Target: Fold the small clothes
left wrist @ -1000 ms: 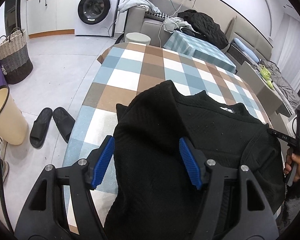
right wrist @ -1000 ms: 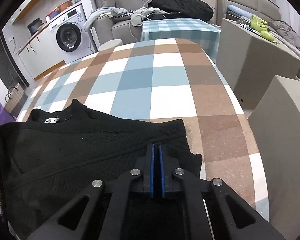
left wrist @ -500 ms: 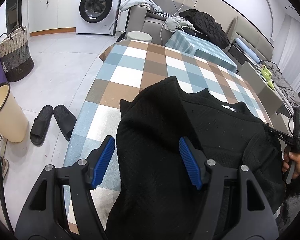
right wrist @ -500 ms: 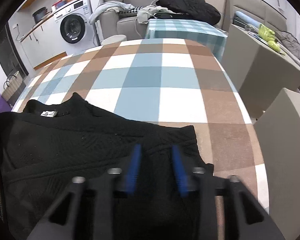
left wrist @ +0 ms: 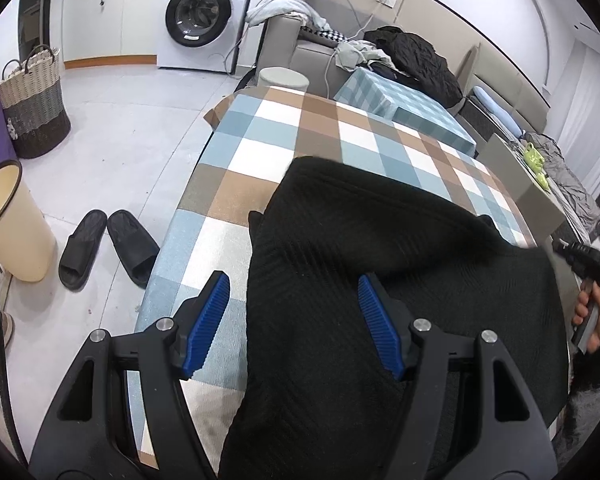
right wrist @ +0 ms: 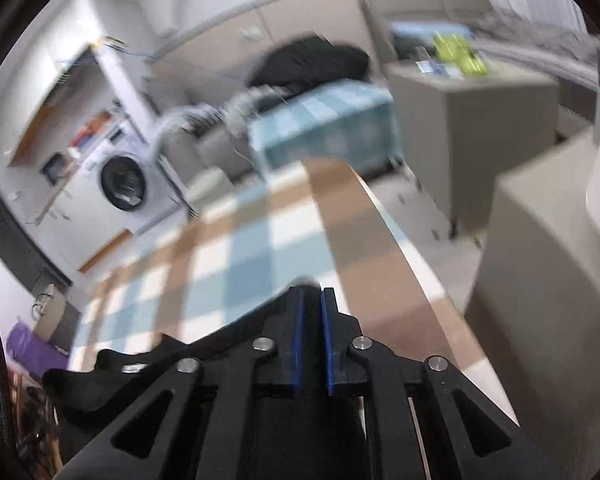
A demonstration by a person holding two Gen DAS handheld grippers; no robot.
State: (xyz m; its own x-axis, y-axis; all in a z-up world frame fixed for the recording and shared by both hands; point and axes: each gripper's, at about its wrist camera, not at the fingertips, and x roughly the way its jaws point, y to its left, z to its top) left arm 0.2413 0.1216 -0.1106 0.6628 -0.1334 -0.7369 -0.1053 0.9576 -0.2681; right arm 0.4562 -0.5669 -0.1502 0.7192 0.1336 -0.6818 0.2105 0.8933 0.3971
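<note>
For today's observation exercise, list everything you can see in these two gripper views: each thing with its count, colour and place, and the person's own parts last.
sweater: one, black, on the table, partly folded over
table: one, blue, brown and white check cloth, centre
slippers: two, black, floor left of the table
bin: one, cream, floor at far left
basket: one, woven beige and grey, floor at left
washing machine: one, white, back wall
sofa: one, grey, strewn with clothes, behind the table
stool: one, white, at the table's far end
left gripper: one, black with blue pads, open, over the sweater's edge
right gripper: one, black with blue pads, closing on black fabric
hand: one, at right edge, holding the right gripper
</note>
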